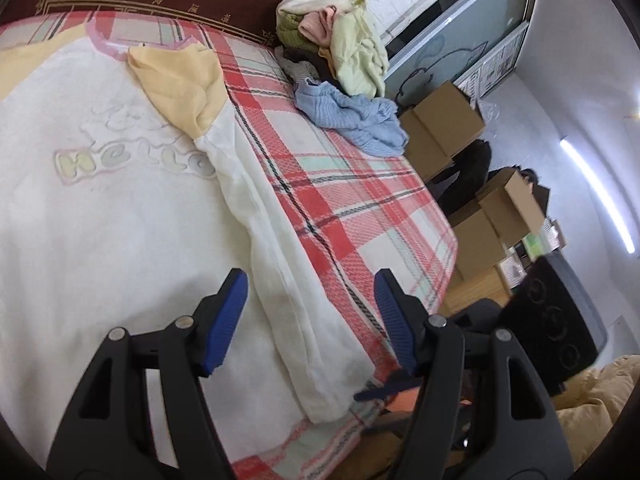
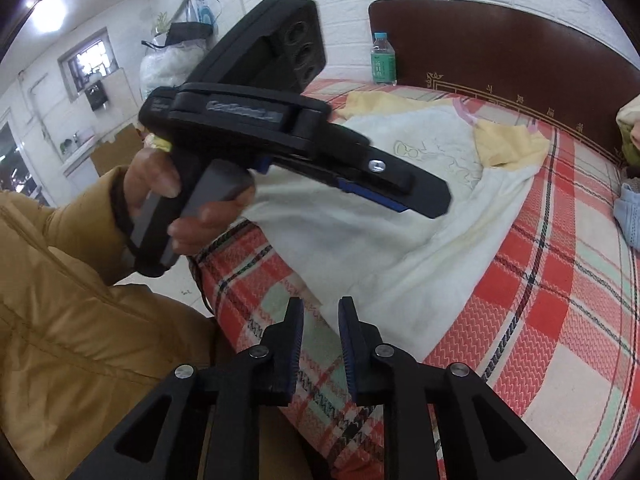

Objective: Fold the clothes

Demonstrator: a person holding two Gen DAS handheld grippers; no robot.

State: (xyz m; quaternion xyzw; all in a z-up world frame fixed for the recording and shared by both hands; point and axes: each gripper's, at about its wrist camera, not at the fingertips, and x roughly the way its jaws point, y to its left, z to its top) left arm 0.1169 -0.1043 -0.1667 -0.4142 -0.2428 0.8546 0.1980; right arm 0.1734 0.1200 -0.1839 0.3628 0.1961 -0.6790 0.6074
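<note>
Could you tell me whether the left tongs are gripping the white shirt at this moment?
No, the left tongs are open above the white shirt, with nothing held between their blue pads.

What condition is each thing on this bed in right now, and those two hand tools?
White Hello shirt: spread flat, one yellow sleeve folded inward.
Blue knit garment: crumpled, unfolded.
Clothes pile: heaped by the headboard, unfolded.
Water bottle: upright, capped.
Plaid bedsheet: spread over the bed.
Left tool: open, above the shirt, holding nothing.
Right tool: open narrowly, empty, at the bed edge.
</note>
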